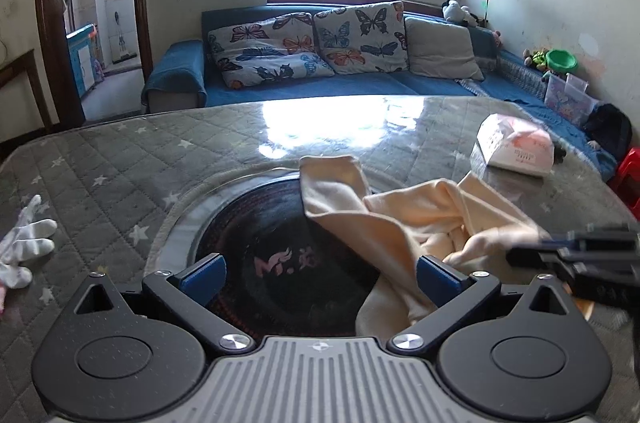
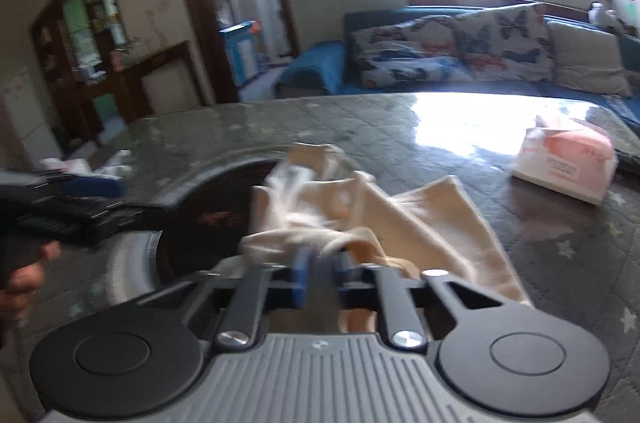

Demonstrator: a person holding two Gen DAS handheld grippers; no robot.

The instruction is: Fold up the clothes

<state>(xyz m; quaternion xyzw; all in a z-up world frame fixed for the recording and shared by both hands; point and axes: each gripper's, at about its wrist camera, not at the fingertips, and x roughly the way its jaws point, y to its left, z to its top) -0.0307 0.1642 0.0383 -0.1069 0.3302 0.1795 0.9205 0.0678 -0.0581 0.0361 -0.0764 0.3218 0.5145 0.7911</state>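
A cream-coloured garment (image 1: pixel 404 219) lies crumpled on the table, partly over the dark round glass centre (image 1: pixel 276 243). My left gripper (image 1: pixel 320 277) is open, its blue pads wide apart, just in front of the cloth's near edge. My right gripper (image 2: pixel 322 269) is shut on a bunched fold of the garment (image 2: pixel 360 207) and holds it raised a little; the view is blurred. The right gripper also shows at the right edge of the left wrist view (image 1: pixel 576 255). The left gripper shows at the left of the right wrist view (image 2: pixel 72 201).
A pink and white tissue pack (image 1: pixel 516 145) lies on the table's far right; it also shows in the right wrist view (image 2: pixel 568 159). White gloves (image 1: pixel 24 243) lie at the left on the grey quilted table cover (image 1: pixel 120 163). A blue sofa with cushions (image 1: pixel 320 55) stands behind the table.
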